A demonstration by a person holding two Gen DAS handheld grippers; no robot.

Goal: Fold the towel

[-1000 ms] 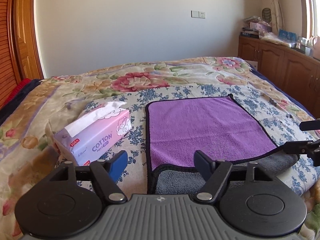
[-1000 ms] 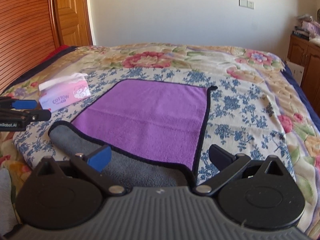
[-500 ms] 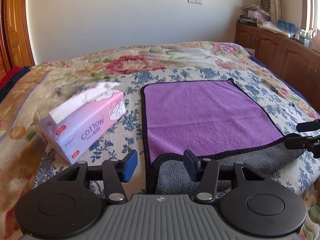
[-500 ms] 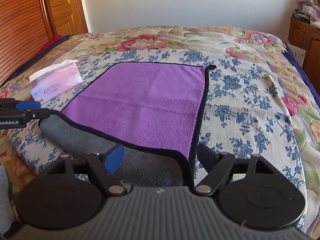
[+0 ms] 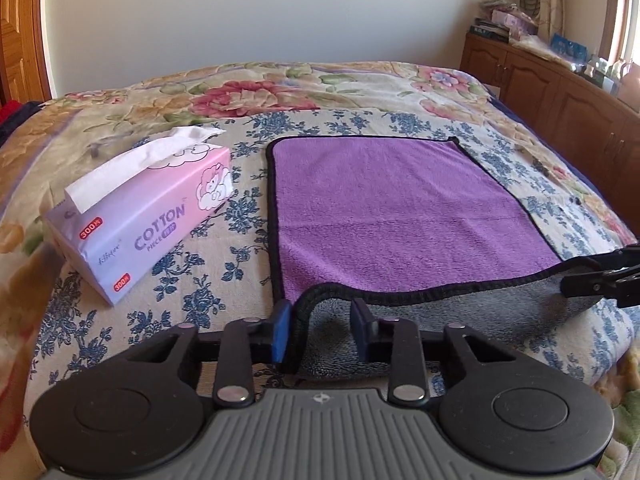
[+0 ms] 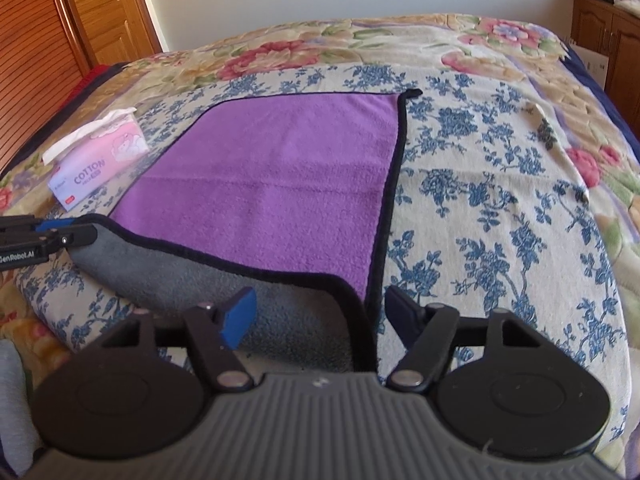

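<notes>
A purple towel point(image 5: 384, 208) with a black hem and grey underside lies spread on the bed; it also shows in the right wrist view point(image 6: 280, 184). Its near edge is turned up, grey side showing point(image 5: 440, 312). My left gripper point(image 5: 320, 330) is partly open around the towel's near left corner, jaws apart on either side of the hem. My right gripper point(image 6: 318, 316) is open around the near right corner, with the hem between the jaws. Each gripper shows at the edge of the other's view.
A pink tissue box point(image 5: 140, 220) lies left of the towel, close to my left gripper. The floral bedspread point(image 6: 500, 200) extends right and beyond. Wooden cabinets point(image 5: 560, 92) stand along the right wall, a wooden door point(image 6: 100, 12) at the left.
Both grippers have moved forward and down onto the towel's near corners. The left jaws have narrowed around the hem. The right jaws have narrowed a little.
</notes>
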